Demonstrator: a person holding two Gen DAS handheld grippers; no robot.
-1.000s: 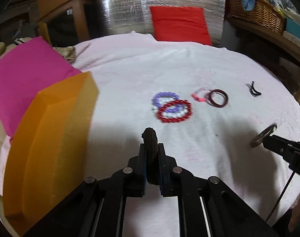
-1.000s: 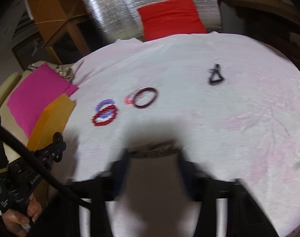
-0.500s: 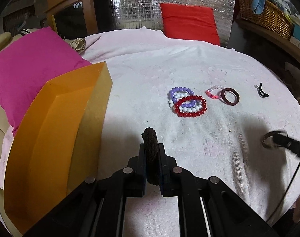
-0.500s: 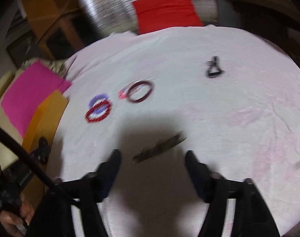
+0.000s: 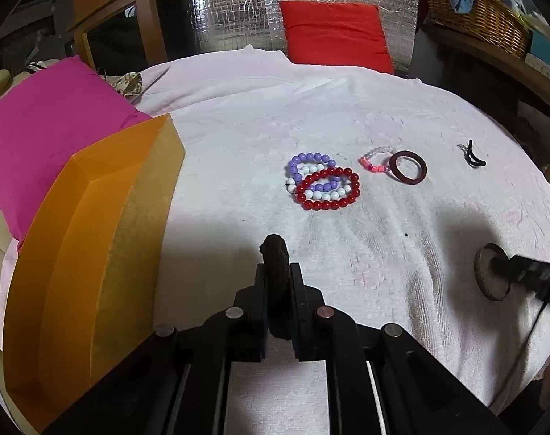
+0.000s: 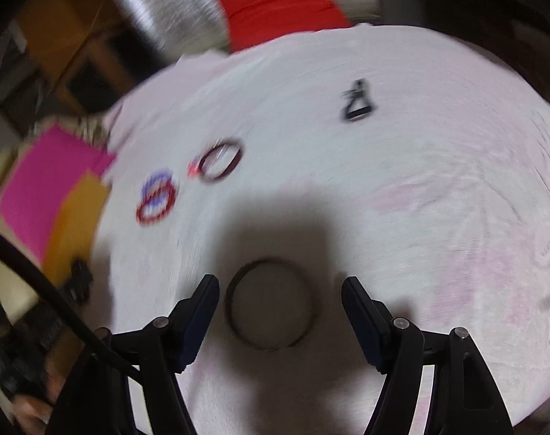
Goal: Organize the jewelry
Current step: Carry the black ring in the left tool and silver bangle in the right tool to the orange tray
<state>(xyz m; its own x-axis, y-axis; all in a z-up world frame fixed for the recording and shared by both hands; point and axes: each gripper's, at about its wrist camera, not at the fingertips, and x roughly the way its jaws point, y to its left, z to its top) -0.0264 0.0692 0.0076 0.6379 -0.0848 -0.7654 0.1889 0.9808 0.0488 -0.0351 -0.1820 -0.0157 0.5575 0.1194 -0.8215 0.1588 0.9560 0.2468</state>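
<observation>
Left gripper (image 5: 277, 272) is clamped on a dark braided band (image 5: 275, 253), standing on edge between my pads, poking up past the fingertips. It hovers over the white towel (image 5: 238, 116), near edge, with the orange box (image 5: 93, 235) just to its left.

Right gripper (image 6: 280, 290) has its jaws spread wide; they've just been opening. A dark ring-shaped bangle (image 6: 271, 304) lies flat on the towel between the fingers, not touching either pad. Right wrist view is motion-blurred, so I can't read any detail on the bangle. In the left wrist view the same bangle (image 5: 492, 275) sits at the right edge with one right finger across it.

Rest of the jewelry, middle of the towel:
- red bead bracelet (image 5: 329, 188) overlapping a purple-and-white bead bracelet (image 5: 311, 166)
- right of those, a small pink and clear bead bracelet (image 5: 374, 161) touching a dark red bangle (image 5: 408, 166)
- far right, well apart, a black hair clip (image 5: 472, 154)

Magenta pillow (image 5: 50, 137) sits behind the orange box on the left. Red cushion (image 5: 334, 36) leans on a silver foil panel (image 5: 231, 7) at the far side.
</observation>
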